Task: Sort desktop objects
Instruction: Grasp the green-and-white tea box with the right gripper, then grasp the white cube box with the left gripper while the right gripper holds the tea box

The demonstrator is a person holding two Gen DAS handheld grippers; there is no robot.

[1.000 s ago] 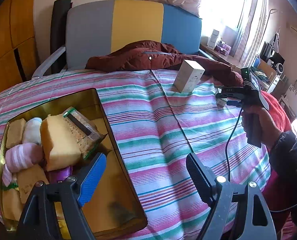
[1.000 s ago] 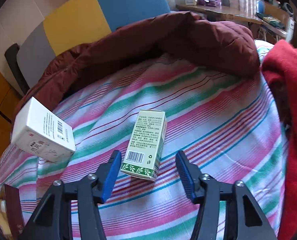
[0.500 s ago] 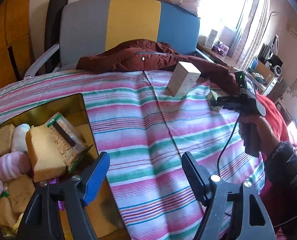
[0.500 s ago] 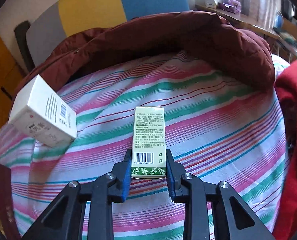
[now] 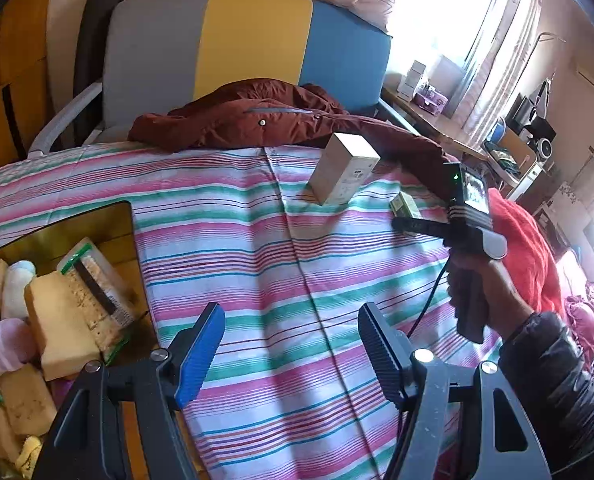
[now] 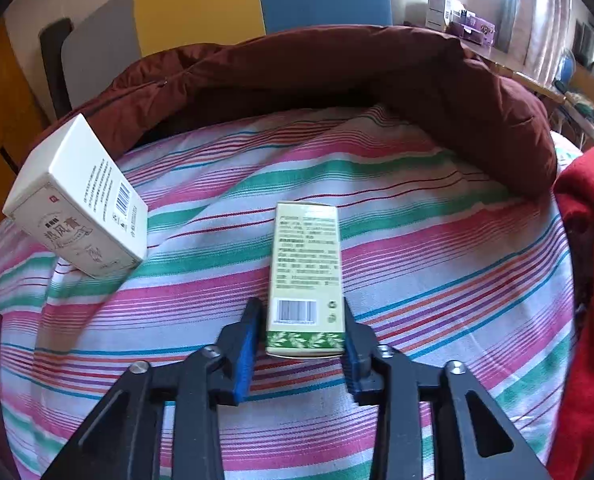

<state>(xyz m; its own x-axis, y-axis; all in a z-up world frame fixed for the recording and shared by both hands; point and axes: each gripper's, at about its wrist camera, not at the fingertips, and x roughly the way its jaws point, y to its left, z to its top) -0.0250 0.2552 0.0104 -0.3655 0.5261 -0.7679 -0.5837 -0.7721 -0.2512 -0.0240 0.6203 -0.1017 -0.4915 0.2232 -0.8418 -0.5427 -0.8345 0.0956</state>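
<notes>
Found the green carton [image 6: 305, 272] lying flat on the striped bedspread [image 6: 437, 248], long axis running straight away from the right gripper [image 6: 300, 306], barcode end nearest and tucked between the jaws. Read those jaws as narrow and opening: right pad against the carton's side, left pad just clear of it, so no firm squeeze visible. Could not tell whether the near end sat on the cloth or slightly off it.

Noted the white box [image 6: 77, 208] tilted on the bedspread, off to the left of the carton and apart from it, with the maroon jacket [image 6: 337, 80] heaped beyond both and a red cloth [image 6: 593, 240] at the right edge.

From the other side, saw the carton only as a small green corner past the right hand [image 5: 477, 292]. Put the left gripper [image 5: 292, 312] well short of it, over bare stripes, jaws wide but closing on nothing. Placed the gold tray [image 5: 77, 228], already holding sponges and packets, to the left of those jaws, across the bedspread from the carton.

Judged the right hand far the nearer, already lined up along the carton's length; judged a fresh squeeze across the short width necessary before any carry leftward toward the tray.
</notes>
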